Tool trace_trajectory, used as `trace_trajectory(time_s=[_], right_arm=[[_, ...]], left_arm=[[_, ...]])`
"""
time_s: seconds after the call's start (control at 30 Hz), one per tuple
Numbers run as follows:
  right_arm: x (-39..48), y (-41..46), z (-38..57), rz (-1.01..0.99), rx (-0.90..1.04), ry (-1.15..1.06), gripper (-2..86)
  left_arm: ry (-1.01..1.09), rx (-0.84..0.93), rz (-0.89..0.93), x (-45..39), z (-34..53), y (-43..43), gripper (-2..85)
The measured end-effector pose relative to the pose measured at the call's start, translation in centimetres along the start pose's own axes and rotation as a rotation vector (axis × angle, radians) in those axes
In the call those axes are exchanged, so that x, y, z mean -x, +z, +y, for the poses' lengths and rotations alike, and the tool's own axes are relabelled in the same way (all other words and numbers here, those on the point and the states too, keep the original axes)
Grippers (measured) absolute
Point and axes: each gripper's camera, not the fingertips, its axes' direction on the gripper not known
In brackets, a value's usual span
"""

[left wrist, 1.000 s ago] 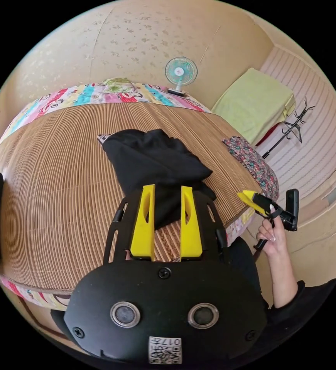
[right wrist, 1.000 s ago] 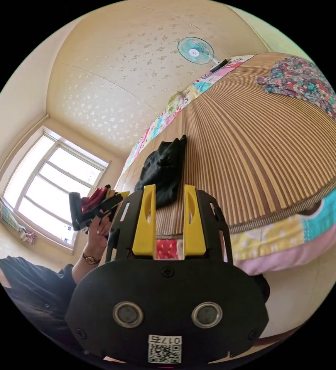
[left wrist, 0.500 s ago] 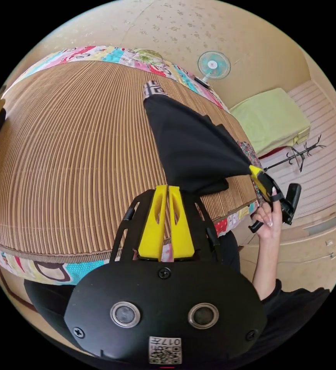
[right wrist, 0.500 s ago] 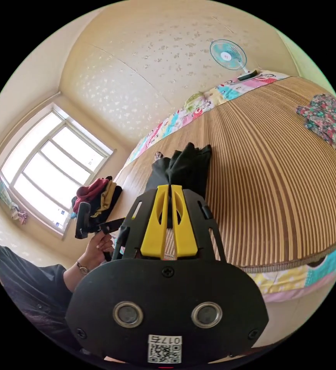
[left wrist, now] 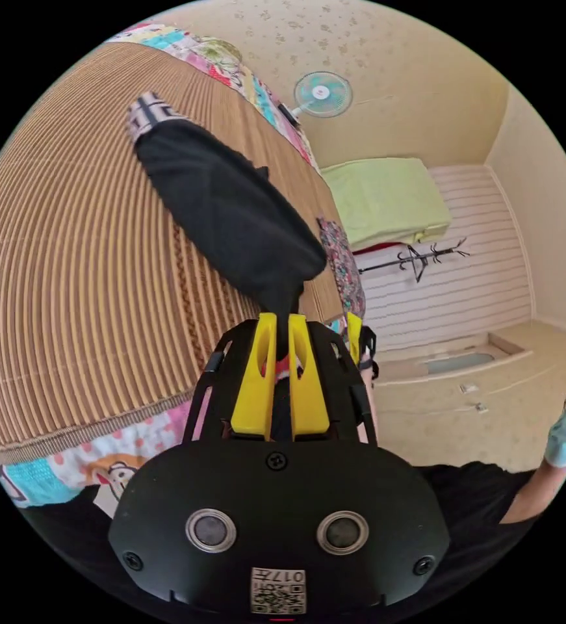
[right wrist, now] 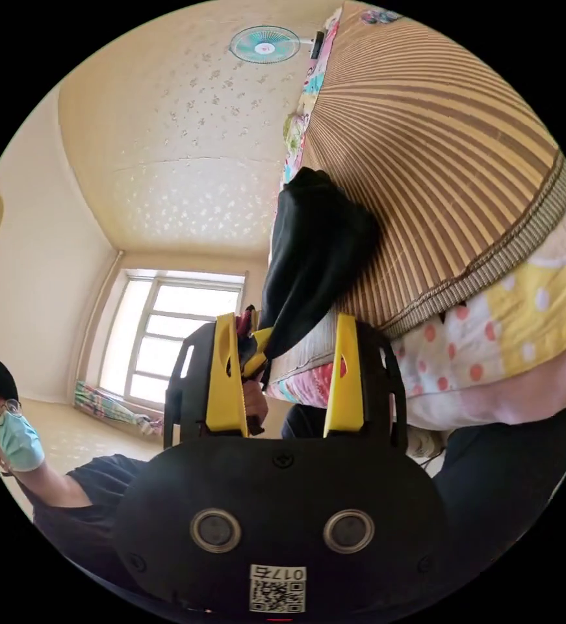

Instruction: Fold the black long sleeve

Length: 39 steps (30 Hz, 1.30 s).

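Now, left gripper (left wrist: 277, 325): my two yellow jaws sit low in the centre of the left gripper view, pressed together on a bunched end of the black long sleeve (left wrist: 231, 208).
Black long sleeve: from my left jaws it stretches toward the upper left of the frame, lifted off the bamboo mat (left wrist: 68, 273); its patterned cuff or hem (left wrist: 147, 112) is at the far end.
Right gripper (right wrist: 283, 328): in the right gripper view my jaws stand wide apart, low centre, gripping nothing.
Between those jaws: the left gripper's yellow tips (right wrist: 257, 354) pinch the dark cloth (right wrist: 308, 260), which hangs across the mat edge in mid-frame.
Bedding: a patchwork quilt (right wrist: 523, 325) shows under the mat at right.
Room: a small fan (left wrist: 321, 94) at top centre of the left gripper view, a window (right wrist: 172, 338) at left of the right gripper view.
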Motion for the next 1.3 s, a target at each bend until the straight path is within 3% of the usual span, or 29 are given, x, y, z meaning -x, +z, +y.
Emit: trace_trajectory(time_s=[0.13,0.2,0.37,0.53,0.63,0.73,0.8,0.87,1.03,1.3], right_arm=[[-0.5,1.8,-0.7,-0.073,0.102,0.037,19.7],[-0.1,2.1,-0.8,-0.099,0.095,-0.034,12.1],[5.2,0.7,-4.6,-0.171,0.049,-0.29,7.4],[13.1,-6.8,-9.4,0.015,-0.123,-0.546,7.8],[12.1,-14.3,-11.7,0.172,-0.331,-0.435,8.6],[7.7,-22.0,-11.2,0.457,-0.527,-0.225,10.0],[5.0,-25.9,-7.5,0.684,-0.645,-0.091,10.5],[3.6,-26.6,-4.1,0.768,-0.679,-0.074,10.6],[0.5,-21.0,0.7,0.904,-0.576,-0.082,12.3],[2.2,0.4,-1.4,0.931,-0.23,-0.371,18.5]], left_arm=[[0.195,0.128,-0.039,-5.5,4.5,0.8,3.1],[0.291,0.159,-0.121,-8.4,7.5,1.1,3.3],[0.386,0.037,-0.225,-12.3,10.0,-1.2,4.6],[0.405,0.002,-0.265,-13.6,10.1,-3.1,6.7],[0.367,-0.002,-0.251,-12.8,10.4,-4.0,7.0],[0.288,0.002,-0.251,-11.2,10.9,-4.6,7.8],[0.225,-0.002,-0.259,-9.9,11.4,-5.2,7.9],[0.186,-0.018,-0.271,-9.0,11.7,-5.7,8.0],[0.095,-0.047,-0.317,-7.5,11.5,-7.2,8.6],[0.022,-0.192,-0.546,-8.5,7.7,-11.8,15.5]])
